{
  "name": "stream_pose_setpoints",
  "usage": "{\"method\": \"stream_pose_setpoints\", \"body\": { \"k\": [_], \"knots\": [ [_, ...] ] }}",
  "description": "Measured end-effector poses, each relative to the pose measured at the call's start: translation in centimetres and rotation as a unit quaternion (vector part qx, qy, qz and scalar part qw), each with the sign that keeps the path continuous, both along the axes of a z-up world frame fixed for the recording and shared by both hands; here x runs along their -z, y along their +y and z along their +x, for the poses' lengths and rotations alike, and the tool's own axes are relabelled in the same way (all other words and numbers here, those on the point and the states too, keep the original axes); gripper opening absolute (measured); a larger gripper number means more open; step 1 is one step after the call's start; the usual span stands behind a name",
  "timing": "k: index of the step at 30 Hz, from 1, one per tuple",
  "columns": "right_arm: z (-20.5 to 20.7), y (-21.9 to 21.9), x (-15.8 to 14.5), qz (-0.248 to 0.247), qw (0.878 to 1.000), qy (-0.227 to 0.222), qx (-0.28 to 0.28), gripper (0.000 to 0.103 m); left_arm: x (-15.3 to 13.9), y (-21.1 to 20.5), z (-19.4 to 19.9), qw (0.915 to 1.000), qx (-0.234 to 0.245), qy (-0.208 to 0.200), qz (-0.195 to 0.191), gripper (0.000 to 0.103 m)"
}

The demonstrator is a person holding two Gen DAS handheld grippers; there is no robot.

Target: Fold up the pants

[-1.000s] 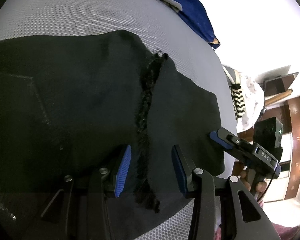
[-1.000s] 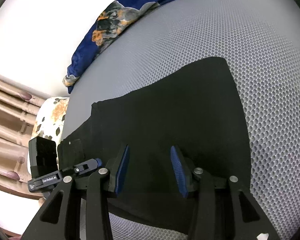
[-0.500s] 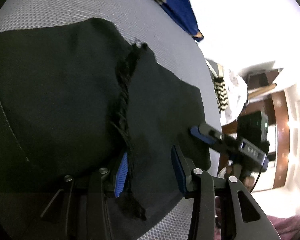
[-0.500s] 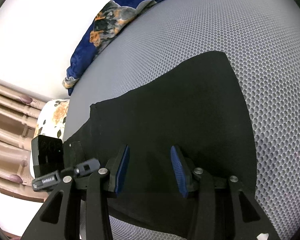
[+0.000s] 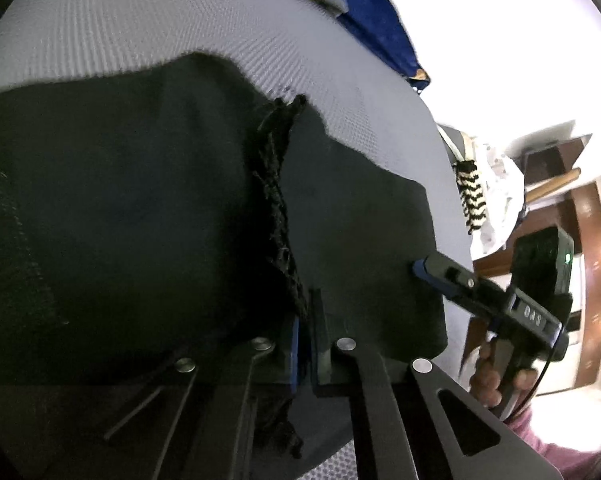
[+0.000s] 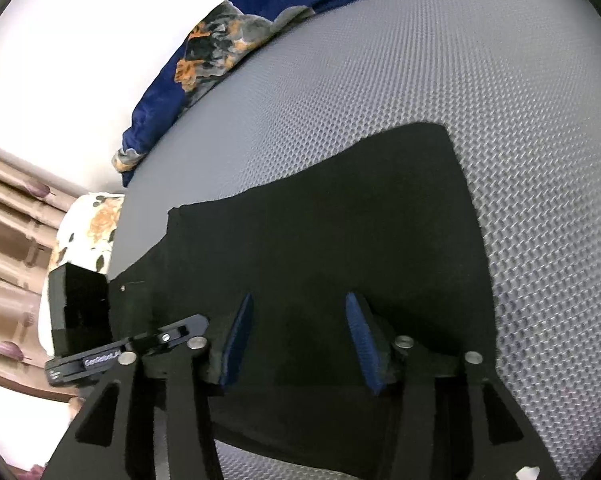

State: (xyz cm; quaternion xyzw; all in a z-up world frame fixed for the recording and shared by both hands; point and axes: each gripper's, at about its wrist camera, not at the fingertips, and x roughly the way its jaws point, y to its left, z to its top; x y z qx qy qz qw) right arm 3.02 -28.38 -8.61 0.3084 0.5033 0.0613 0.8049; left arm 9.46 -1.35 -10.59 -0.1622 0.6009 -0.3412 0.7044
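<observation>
Left wrist view: left gripper (image 5: 304, 344) newly clamped on pants (image 5: 140, 220) beside frayed seam (image 5: 278, 200); right gripper (image 6: 298, 344) wide; lift possible.

Grey mesh mattress (image 6: 440, 80), blue blanket (image 6: 204, 64) (floral-patterned).

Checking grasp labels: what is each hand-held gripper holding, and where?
Left hand-held gripper pinches the black pants at the frayed edge; right hand-held gripper holds nothing.

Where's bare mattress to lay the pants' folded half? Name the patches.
Bare grey mesh mattress lies between the black pants and the blue floral blanket, and right of the pants' edge. Near the grippers, pants cover nearly everything.
</observation>
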Motion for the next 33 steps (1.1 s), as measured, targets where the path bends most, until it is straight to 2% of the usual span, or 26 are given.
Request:
{"method": "stream_pose_setpoints", "body": {
  "k": [6, 10, 15, 19, 23, 27, 29, 33],
  "knots": [
    [-0.2, -0.4, -0.8, -0.034, 0.999, -0.009, -0.001, 0.050, -1.3, 2.0, -0.6, 0.9998, -0.019, -0.011, 0.002, 0.003],
    [-0.2, -0.4, -0.9, -0.050, 0.999, -0.008, -0.002, 0.050, -0.8, 3.6, -0.7, 0.9994, -0.033, -0.009, 0.011, 0.003],
    [0.8, 0.6, -0.4, -0.104, 0.994, -0.004, -0.015, 0.048, 0.7, 3.2, -1.1, 0.9989, -0.034, -0.007, 0.031, 0.003],
    [1.4, 1.2, -0.3, -0.149, 0.988, -0.004, -0.029, 0.048, 0.3, 2.7, -1.4, 0.9982, -0.022, -0.027, 0.048, 0.004],
    [3.0, 1.3, -0.6, -0.200, 0.979, -0.014, -0.033, 0.048, -0.4, 1.5, -2.1, 0.9939, -0.007, -0.066, 0.088, 0.006],
    [3.8, 1.3, -0.3, -0.195, 0.980, -0.010, -0.033, 0.059, -0.7, 1.0, -2.6, 0.9899, -0.015, -0.083, 0.114, 0.009],
    [3.7, 1.9, -0.3, -0.211, 0.977, -0.013, -0.038, 0.059, -1.0, 0.7, -2.8, 0.9870, -0.024, -0.091, 0.130, 0.011],
    [3.4, 3.0, -0.3, -0.242, 0.969, -0.016, -0.053, 0.061, -1.7, 0.0, -3.5, 0.9741, -0.031, -0.128, 0.184, 0.022]
  ]
}}
